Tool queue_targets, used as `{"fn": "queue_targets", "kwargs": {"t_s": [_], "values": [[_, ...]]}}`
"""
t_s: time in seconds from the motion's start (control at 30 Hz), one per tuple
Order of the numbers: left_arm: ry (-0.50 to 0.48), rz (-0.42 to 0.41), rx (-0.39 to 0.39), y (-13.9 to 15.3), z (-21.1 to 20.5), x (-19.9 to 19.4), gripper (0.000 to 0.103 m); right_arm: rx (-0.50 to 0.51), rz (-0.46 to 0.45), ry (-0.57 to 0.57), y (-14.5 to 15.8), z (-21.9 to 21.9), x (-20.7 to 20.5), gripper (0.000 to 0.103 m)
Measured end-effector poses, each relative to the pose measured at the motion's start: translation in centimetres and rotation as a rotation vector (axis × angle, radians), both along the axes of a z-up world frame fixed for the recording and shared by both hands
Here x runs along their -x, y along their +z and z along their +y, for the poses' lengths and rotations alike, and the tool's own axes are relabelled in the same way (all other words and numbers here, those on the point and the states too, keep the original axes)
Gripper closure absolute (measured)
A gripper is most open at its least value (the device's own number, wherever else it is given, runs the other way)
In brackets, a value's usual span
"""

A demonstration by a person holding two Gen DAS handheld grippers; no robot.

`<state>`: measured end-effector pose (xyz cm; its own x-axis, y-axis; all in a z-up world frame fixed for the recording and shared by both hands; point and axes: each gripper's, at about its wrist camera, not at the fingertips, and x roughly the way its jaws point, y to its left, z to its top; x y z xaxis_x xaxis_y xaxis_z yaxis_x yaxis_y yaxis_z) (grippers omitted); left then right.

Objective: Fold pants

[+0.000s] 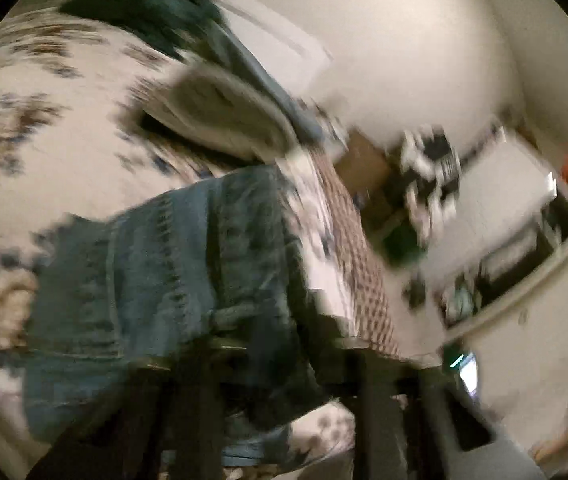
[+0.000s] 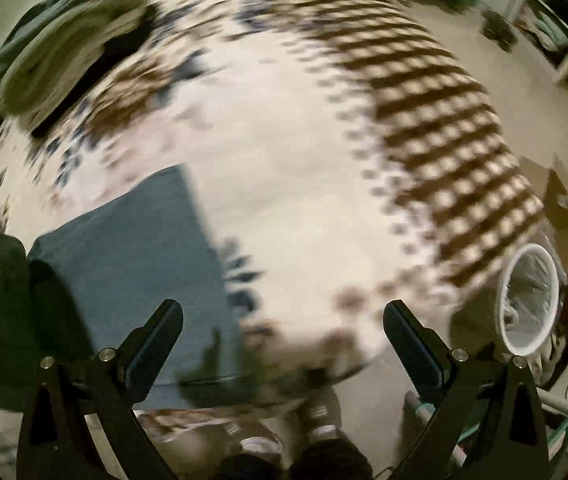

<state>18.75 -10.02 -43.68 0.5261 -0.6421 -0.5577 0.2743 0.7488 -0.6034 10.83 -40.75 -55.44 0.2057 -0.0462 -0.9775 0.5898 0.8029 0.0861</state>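
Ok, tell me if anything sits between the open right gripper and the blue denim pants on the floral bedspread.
Nothing visible does. The right gripper stands open over the floral bedspread. The blue denim pants lie flat next to one of its fingers, with nothing lying on them. The picture is blurred.

Blue denim pants [image 1: 156, 272], seemingly faded

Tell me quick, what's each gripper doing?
Left gripper: closed, with the jeans draped at its fingers.
Right gripper: open, holding nothing.
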Motion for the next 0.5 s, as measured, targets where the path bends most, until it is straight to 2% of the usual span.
{"fn": "queue_targets", "kwargs": {"t_s": [0.07, 0.1, 0.23, 0.3, 0.37, 0.43, 0.5], "values": [[-0.069, 0.052, -0.077, -2.8, -3.4, -0.4, 0.1, -0.007, 0.005, -0.04, -0.5, -1.7, 0.8, 0.001], [-0.108, 0.109, -0.089, -4.3, -4.7, -0.8, 0.1, -0.015, 0.003, -0.058, -0.7, -2.4, 1.1, 0.001], [-0.111, 0.243, -0.186, -6.5, -5.6, -2.1, 0.098, -0.077, -0.041, -0.049, -0.8, -4.0, 1.4, 0.001], [-0.071, 0.29, -0.285, -6.8, -5.0, -2.6, 0.087, -0.143, -0.065, -0.007, -1.0, -3.8, 0.6, 0.001], [-0.022, 0.347, -0.418, -7.2, -4.2, -3.2, 0.054, -0.232, -0.091, 0.059, -1.3, -2.7, -1.0, 0.001], [0.025, 0.362, -0.459, -7.0, -2.6, -3.8, 0.039, -0.313, -0.107, 0.145, -1.5, -0.8, -3.0, 0.001], [0.077, 0.369, -0.501, -6.9, -1.0, -4.3, 0.039, -0.38, -0.112, 0.244, -2.2, 1.8, -5.6, 0.001]]}}
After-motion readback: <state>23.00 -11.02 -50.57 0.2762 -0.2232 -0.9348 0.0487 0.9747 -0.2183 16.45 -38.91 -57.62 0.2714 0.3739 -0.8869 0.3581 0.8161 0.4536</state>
